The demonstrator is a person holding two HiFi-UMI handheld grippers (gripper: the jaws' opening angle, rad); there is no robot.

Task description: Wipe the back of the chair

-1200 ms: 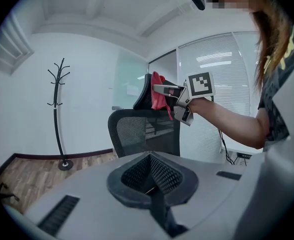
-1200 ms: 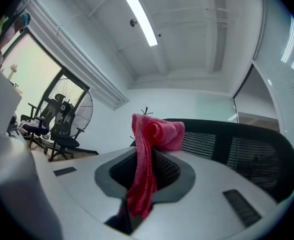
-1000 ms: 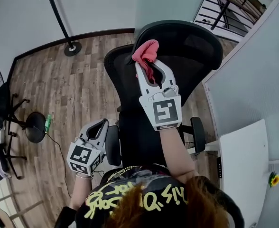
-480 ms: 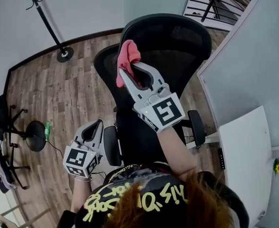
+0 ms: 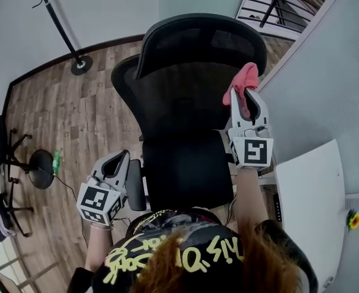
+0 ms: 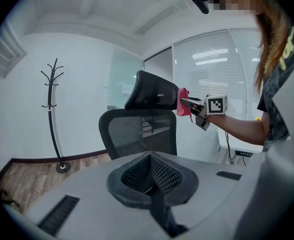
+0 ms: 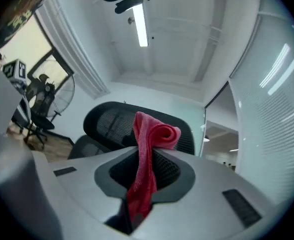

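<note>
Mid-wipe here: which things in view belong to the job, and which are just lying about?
Job:
- black mesh office chair
- pink cloth, clamped in the right gripper at the chair's upper right edge

Lying about:
- black coat stand
- white desk
- floor fan
- left gripper, jaws shut on nothing, low beside the seat

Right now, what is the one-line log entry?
right gripper: shut on cloth, by top of chair back | left gripper: shut, empty, low beside seat
</note>
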